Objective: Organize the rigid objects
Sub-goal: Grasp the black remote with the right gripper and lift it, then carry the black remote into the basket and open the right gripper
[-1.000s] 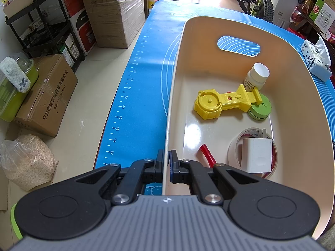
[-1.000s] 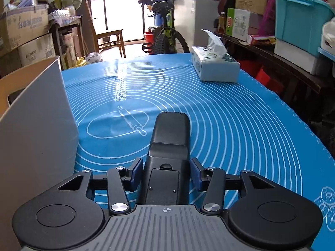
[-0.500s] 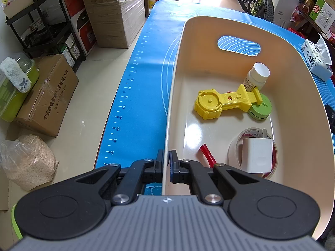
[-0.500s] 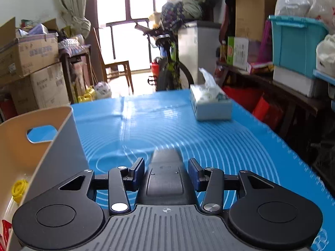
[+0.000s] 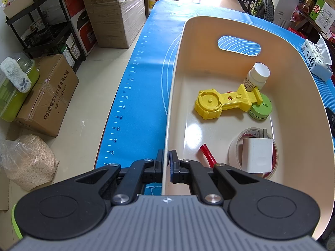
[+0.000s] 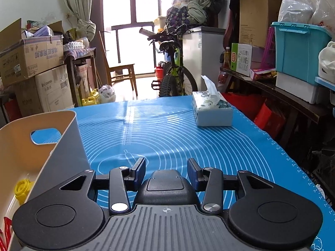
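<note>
A blue mat [image 6: 167, 129] covers the table, with the cream bin [image 5: 297, 87] as landmark. The left gripper [image 5: 166, 163] is clamped on the bin's near wall; the right gripper [image 6: 166, 172], beside the bin, is closed on a black remote [image 6: 165, 185]. The carry step is judged in hand; next, the remote is to be lifted over the rim and released clear of the yellow toy [image 5: 222, 102] beyond.

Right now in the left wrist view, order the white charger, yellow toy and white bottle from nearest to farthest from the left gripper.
1. White charger, inside the tape roll, right of the left gripper.
2. Yellow toy, mid-bin.
3. White bottle, upright near the far wall.
</note>
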Motion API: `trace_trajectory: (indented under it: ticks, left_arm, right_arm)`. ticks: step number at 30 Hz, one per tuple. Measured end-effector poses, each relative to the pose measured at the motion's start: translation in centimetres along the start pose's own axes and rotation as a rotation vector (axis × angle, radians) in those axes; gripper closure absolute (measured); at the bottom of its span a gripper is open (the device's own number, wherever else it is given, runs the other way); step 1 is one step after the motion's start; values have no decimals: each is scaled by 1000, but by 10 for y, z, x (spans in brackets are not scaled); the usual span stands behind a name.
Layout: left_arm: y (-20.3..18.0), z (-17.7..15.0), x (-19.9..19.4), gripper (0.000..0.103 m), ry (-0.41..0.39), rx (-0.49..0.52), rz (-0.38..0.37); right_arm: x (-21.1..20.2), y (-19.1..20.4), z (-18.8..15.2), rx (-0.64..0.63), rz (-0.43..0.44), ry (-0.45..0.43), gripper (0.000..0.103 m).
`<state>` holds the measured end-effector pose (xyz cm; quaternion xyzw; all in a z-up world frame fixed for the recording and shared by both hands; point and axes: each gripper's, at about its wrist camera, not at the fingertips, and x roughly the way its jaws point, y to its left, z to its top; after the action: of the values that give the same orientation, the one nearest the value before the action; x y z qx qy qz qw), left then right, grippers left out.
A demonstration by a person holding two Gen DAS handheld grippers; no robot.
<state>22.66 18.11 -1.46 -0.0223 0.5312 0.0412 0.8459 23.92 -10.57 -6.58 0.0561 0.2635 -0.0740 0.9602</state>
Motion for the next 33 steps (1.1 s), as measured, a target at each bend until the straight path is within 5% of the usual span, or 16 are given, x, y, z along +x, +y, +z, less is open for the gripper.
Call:
trace_trajectory:
  ticks: [2,3,6,13,15,17,23,25,27,33]
  left_arm:
    - [0,0,0,97,0,1,1]
    - [0,0,0,97,0,0,0]
    - [0,0,0,97,-1,0,0]
    - [-2,0,0,96,0,3,7]
    - [-2,0,0,96,0,4,9]
    - [-3,0,0,96,0,5,9]
    - [-3,0,0,96,0,5,9]
    - [-3,0,0,96,0,4,9]
    - [-3,0,0,96,0,3,8]
    - [-4,0,0,96,-3,1,3]
  right_arm:
    - [5,0,-3,4,9,48,56]
    - [9,-1,-6,0,3,71,88]
    - [21,-11,-18,45,-6,154,91]
    - [28,-12,-25,22,17,194,83]
    - [28,-5,-25,4,18,199,50]
    - [29,1,-25,-7,-1,210,31]
    - [31,13,-34,-61,-32,259,31]
    - [28,12,-37,-56,-30,243,33]
    - [22,13,-39,-53,-16,220,49]
    - [7,9,-38,-36,-22,150,50]
